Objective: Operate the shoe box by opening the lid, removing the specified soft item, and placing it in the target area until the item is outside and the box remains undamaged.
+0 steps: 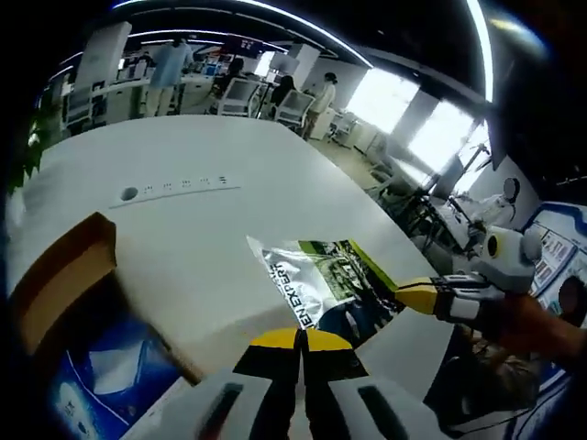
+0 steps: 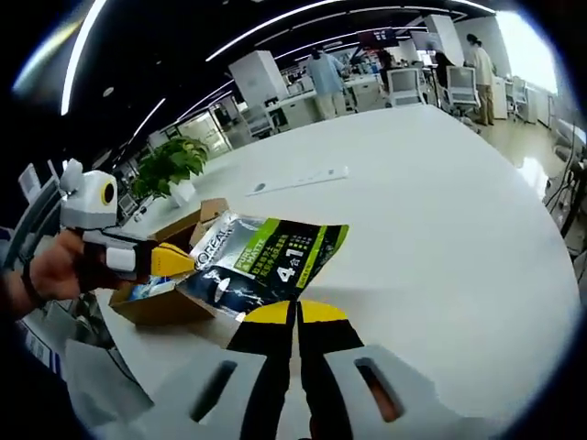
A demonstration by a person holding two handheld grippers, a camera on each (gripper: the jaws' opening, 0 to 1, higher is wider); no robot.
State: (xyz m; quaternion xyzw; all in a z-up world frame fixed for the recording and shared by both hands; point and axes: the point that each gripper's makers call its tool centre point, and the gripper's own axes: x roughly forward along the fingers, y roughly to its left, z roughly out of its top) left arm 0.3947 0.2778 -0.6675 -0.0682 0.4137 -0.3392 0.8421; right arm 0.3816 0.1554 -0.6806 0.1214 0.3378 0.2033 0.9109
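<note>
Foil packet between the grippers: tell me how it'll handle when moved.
The packet probably flops: it looks thin and flat, held at two edges by the left gripper and the right gripper. Likely light, since pinches at the edges hold it above the table. Its glossy skin may slip, so a firm pinch helps.

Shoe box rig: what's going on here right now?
A person is working two handheld tongs over a white table. Both the left tongs and the right tongs are shut on a printed pouch, held between them above the table. The open cardboard shoe box sits on the table beside it, flaps up. So the soft item is out of the box but not yet set down. People stand at desks in the background.
</note>
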